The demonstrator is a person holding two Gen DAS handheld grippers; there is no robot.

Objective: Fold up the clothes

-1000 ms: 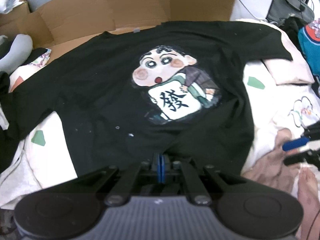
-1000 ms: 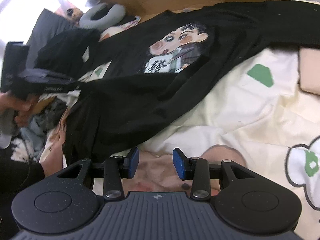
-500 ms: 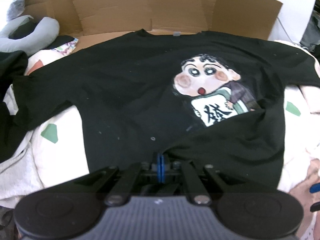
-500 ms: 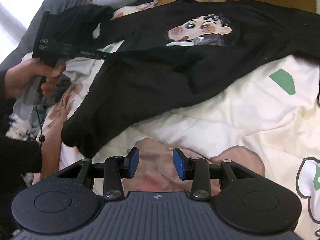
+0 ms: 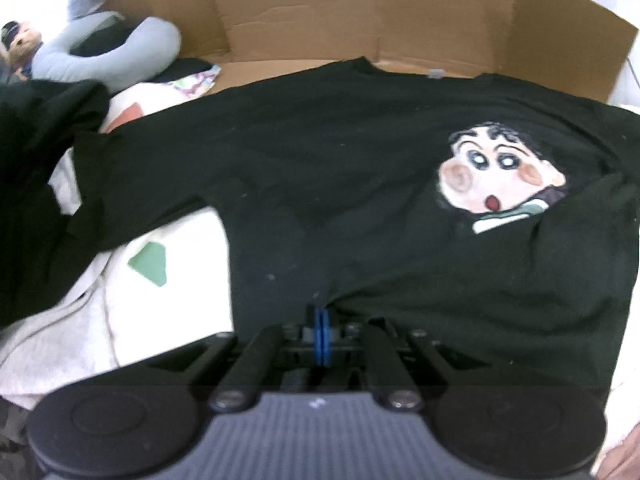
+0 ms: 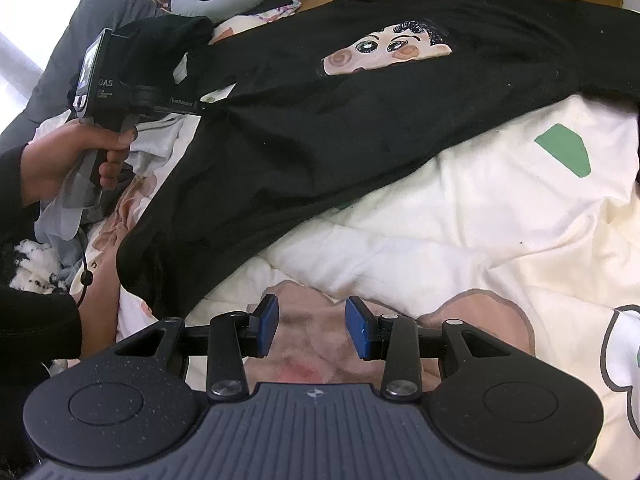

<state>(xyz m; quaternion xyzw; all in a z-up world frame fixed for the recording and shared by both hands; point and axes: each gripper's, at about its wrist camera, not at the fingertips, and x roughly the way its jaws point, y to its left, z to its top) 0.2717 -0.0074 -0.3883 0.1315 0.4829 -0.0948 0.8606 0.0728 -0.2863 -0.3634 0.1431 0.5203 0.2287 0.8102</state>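
Step in hand: I am part-way through the first fold of the black T-shirt (image 5: 320, 184), carrying its bottom edge up over the body.
Where the shirt is: it lies face up on the bed, on a cream quilt (image 6: 460, 216), its collar at the far end against a sheet of cardboard (image 5: 360, 12). The lower right part is doubled over and covers the lower half of the cartoon print (image 5: 500, 184).
Left gripper (image 5: 321, 322): its jaws are pressed together, and the black cloth bunches and runs right into their tips, so I judge that I am pinching the hem there. In the right wrist view my left hand (image 6: 76, 156) grips the handle beside the shirt's left side.
Right gripper (image 6: 312, 326): its jaws are spread and hold nothing; only the quilt shows between them. It hangs near the shirt's lower corner, apart from it.
Off to the side: a grey neck pillow (image 5: 116, 56) and a dark heap of other clothes (image 5: 36, 184) at the left, clear of the fold.
Next move calls for: laying the pinched edge flat, because the fold looks slanted and rumpled; I would bring the right gripper in to take the loose corner and square the edges before letting go.
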